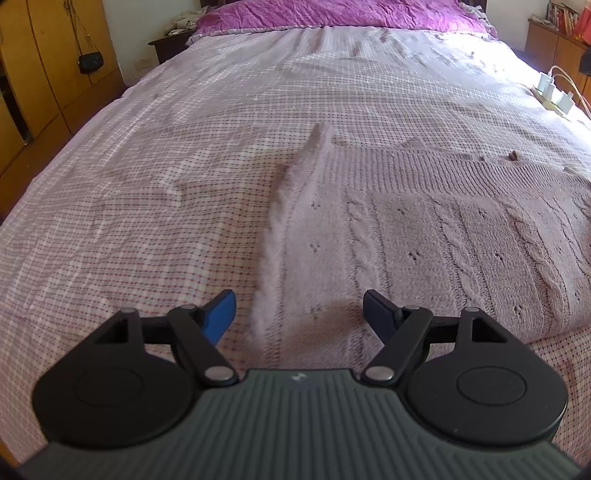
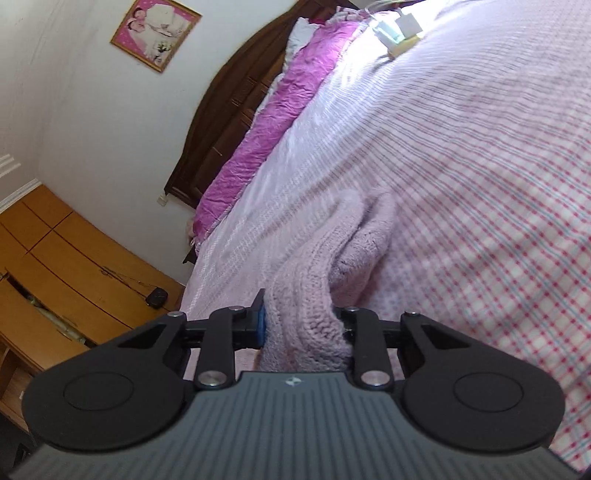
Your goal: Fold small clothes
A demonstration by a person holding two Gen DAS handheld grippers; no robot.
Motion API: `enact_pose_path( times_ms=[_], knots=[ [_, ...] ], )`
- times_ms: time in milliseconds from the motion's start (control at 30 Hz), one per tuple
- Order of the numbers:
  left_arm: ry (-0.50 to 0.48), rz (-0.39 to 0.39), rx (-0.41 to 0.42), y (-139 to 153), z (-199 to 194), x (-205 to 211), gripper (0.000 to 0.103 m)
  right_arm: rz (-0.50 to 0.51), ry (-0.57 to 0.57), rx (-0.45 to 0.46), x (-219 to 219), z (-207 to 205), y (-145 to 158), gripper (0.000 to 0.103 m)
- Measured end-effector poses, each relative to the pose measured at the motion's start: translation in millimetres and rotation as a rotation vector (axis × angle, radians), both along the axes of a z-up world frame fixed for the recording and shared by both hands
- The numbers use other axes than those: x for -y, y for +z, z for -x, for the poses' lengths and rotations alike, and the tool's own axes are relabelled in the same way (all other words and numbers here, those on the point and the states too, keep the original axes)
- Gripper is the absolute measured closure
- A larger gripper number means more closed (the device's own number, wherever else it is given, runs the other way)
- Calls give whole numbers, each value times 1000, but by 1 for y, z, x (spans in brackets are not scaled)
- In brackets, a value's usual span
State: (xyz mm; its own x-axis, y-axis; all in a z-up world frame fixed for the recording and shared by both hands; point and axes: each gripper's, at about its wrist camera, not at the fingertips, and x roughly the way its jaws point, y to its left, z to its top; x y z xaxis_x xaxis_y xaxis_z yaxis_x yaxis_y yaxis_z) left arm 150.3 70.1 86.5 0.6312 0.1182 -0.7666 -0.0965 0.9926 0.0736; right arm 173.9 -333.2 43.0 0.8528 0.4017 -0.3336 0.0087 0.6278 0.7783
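The pink sweater point(image 1: 424, 236) lies mostly flat, folding barely begun: right hand-held gripper point(image 2: 303, 325) clamps its edge, left hand-held gripper point(image 1: 299, 314) hovers wide

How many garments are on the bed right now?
1: a pink knitted sweater lies on the checked sheet; the right gripper grips one bunched edge, while the open left gripper hovers over its other edge. More may lie outside view.

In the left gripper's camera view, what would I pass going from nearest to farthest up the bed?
Left gripper, jaws open → pink knitted sweater → bare checked bedsheet → purple quilt at the head of the bed.
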Motion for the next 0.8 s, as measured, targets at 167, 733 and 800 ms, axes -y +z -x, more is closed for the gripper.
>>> enact_pose_path(
  times_ms=[167, 733, 800],
  knots=[
    [27, 15, 7, 6, 10, -15, 26, 55, 25, 37, -23, -8, 30, 74],
    [153, 58, 23, 10, 33, -78, 26, 308, 327, 188, -212, -38, 107, 75],
    [171, 69, 25, 10, 33, -87, 26, 345, 381, 204, -243, -37, 107, 75]
  ],
)
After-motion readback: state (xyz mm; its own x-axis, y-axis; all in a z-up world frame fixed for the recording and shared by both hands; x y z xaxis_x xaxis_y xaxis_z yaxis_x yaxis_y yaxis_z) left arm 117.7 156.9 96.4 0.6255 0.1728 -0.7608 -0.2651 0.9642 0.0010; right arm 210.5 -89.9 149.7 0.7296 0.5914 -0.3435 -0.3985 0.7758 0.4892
